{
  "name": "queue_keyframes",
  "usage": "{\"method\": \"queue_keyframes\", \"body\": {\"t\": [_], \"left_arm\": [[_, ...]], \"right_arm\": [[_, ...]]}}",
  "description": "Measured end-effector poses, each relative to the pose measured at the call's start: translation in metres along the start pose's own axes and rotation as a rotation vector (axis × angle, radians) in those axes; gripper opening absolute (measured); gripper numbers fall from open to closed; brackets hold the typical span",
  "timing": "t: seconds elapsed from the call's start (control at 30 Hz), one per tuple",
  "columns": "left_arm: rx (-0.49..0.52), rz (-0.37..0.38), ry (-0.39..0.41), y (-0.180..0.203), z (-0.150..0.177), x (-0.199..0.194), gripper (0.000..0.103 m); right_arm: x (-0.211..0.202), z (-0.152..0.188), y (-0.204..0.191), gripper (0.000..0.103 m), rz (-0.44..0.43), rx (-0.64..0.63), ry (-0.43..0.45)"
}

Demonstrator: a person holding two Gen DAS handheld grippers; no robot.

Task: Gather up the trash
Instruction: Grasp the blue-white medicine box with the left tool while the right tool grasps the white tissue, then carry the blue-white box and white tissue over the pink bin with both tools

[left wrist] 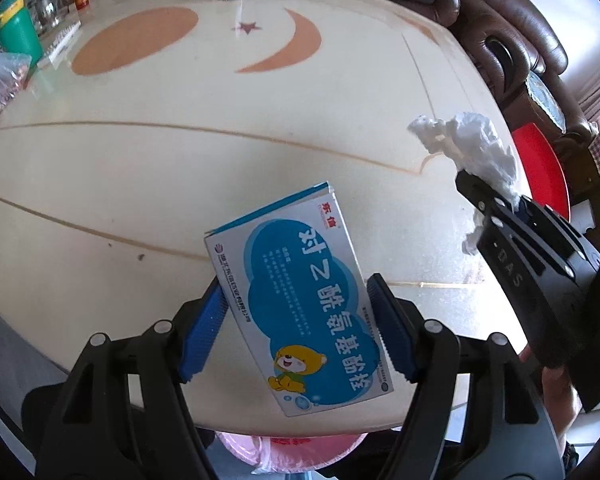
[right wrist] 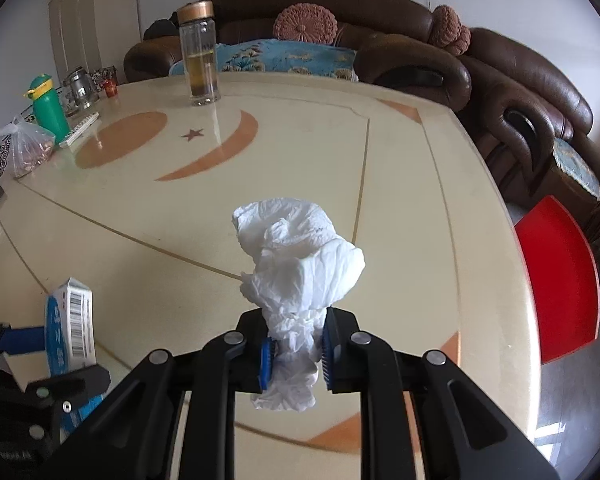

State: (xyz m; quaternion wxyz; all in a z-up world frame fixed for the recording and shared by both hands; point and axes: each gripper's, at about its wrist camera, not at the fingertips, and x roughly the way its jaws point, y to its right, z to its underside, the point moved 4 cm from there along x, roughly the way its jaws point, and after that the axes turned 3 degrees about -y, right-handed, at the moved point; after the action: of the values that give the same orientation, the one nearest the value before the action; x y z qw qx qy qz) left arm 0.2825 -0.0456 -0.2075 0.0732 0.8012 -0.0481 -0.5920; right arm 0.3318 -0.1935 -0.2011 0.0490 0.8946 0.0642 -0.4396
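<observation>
left gripper [left wrist: 296, 328] is clamping the medicine box [left wrist: 296, 300], right gripper [right wrist: 296, 354] the crumpled tissue [right wrist: 300, 256]; both are best kept squeezed firmly while clearing the bench [left wrist: 140, 160].

Cream tabletop [right wrist: 300, 152], glossy, inlaid with orange crescent, oval and a dark star. Brown leather sofa [right wrist: 380, 40] wraps its far and right sides, with a blue patterned cushion [right wrist: 284, 56]. Red stool [right wrist: 560, 276] at the tabletop's right edge. Pale door [right wrist: 80, 28] beyond far-left corner. Daylight, even.
</observation>
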Motion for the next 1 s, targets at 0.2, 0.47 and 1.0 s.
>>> {"method": "queue_keyframes", "body": {"t": [0.2, 0.47, 1.0], "left_arm": [[0.03, -0.018, 0.068, 0.002, 0.007, -0.023, 0.069], [0.076, -0.018, 0.153, 0.002, 0.02, -0.061, 0.069], [0.179, 0.001, 0.288, -0.005, 0.068, -0.135, 0.069]], "right_arm": [[-0.028, 0.006, -0.004, 0.019, -0.011, 0.008, 0.022], [-0.088, 0.015, -0.013, 0.019, -0.02, 0.023, 0.097], [-0.203, 0.052, -0.04, 0.019, 0.008, 0.014, 0.2]]}}
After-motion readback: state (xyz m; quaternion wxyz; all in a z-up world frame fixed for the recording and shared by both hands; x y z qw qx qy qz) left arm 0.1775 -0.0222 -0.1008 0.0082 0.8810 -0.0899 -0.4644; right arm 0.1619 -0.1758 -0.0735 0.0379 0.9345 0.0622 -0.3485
